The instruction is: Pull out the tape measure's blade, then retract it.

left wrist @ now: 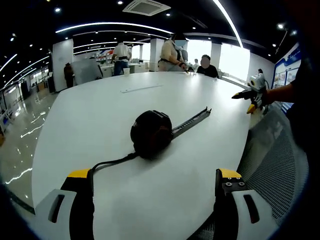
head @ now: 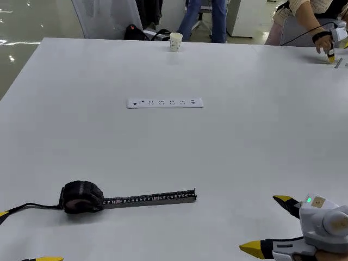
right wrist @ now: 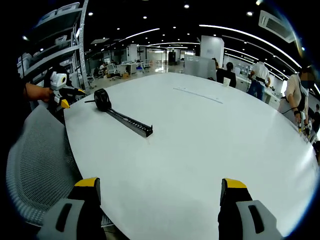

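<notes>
At the near edge of the white table (head: 244,141), the left gripper (left wrist: 154,175) is held with its yellow-tipped jaws spread wide and nothing between them, and the right gripper (right wrist: 160,183) is likewise held agape and empty over bare tabletop. Just beyond the left gripper, the tape measure (head: 81,197) is seen lying on the table's near left part, apart from both grippers. Its case is black, rounded and rubbery-looking, and a thin black cord (head: 32,206) is trailed from it toward the left gripper. The blade (head: 152,198) is seen partly drawn out, laid flat and straight toward the right, dark with fine pale graduations and finished by a small hooked end. Farther off, near the middle of the table, a white power strip (head: 165,103) is laid crosswise. At the far edge a paper cup (head: 175,41) is stood upright, and at the far right corner another person's hand (head: 324,41) is seen.
</notes>
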